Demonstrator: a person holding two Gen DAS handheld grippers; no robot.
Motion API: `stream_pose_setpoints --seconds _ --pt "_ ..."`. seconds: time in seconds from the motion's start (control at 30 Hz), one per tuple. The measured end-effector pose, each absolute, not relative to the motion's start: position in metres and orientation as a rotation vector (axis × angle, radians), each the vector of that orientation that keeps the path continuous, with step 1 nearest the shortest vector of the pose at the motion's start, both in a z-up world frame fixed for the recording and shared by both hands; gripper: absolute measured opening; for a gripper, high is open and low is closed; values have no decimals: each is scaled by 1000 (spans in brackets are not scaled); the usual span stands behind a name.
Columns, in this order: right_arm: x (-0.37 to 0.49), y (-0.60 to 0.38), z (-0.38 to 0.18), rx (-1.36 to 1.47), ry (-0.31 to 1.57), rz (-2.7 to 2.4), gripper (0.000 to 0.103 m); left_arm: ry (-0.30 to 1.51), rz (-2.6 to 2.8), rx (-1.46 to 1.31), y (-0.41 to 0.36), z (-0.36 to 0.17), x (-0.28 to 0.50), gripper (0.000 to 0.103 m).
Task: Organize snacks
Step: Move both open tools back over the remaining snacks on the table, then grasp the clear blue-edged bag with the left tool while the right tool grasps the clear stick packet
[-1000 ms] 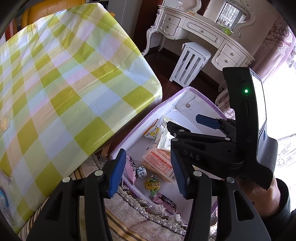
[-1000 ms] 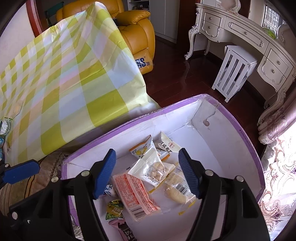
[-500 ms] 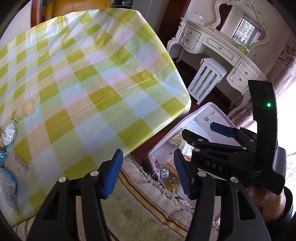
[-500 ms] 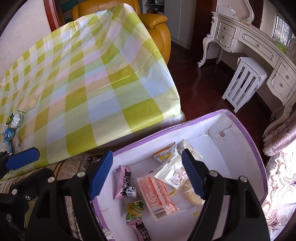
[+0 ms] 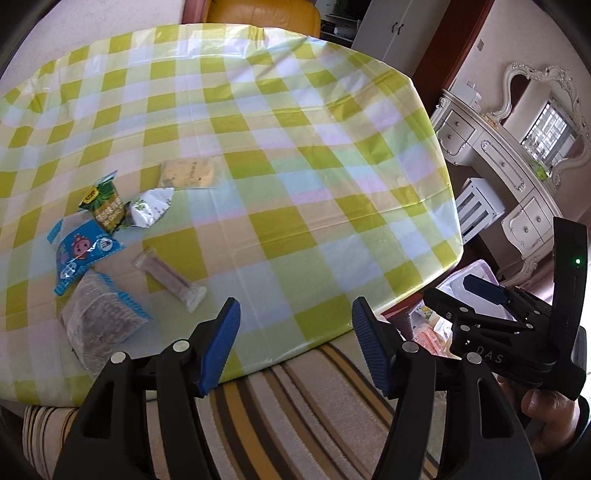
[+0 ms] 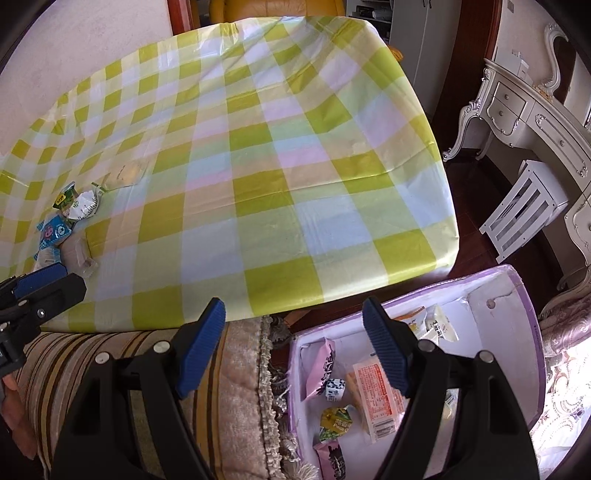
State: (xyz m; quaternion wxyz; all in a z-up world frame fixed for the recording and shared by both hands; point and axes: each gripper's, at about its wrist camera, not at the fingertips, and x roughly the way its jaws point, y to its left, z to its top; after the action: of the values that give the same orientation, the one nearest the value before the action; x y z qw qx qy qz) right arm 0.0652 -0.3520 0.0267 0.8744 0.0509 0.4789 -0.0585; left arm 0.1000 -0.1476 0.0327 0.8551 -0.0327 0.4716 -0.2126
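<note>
Several snack packets lie at the left of the checked table (image 5: 280, 155): a blue packet (image 5: 79, 254), a green packet (image 5: 105, 206), a white packet (image 5: 149, 208), a clear cracker pack (image 5: 188, 172), a long bar (image 5: 170, 278) and a wafer pack (image 5: 99, 317). They also show small in the right wrist view (image 6: 61, 225). My left gripper (image 5: 295, 349) is open and empty above the table's near edge. My right gripper (image 6: 291, 349) is open and empty, over the gap between the table and the purple box (image 6: 532, 332), which holds several snacks (image 6: 376, 387).
A striped cushion (image 6: 122, 362) lies under both grippers at the table's near edge. A white vanity desk (image 6: 535, 107) and white stool (image 6: 524, 210) stand to the right on the dark wood floor. A yellow armchair (image 5: 262, 14) is behind the table.
Both grippers have swung left and up, from over the purple box toward the table. The snack packets on the table have come into the left wrist view. Both stay open and empty.
</note>
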Motion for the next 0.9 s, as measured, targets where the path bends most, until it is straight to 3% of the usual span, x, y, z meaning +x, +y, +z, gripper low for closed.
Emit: stream_pose_setpoints --seconds 0.5,0.9 --pt "88 -283 32 11 1027 11 77 993 -238 -95 -22 25 99 73" --pt "114 -216 26 -65 1059 165 77 1039 -318 61 -16 9 116 76"
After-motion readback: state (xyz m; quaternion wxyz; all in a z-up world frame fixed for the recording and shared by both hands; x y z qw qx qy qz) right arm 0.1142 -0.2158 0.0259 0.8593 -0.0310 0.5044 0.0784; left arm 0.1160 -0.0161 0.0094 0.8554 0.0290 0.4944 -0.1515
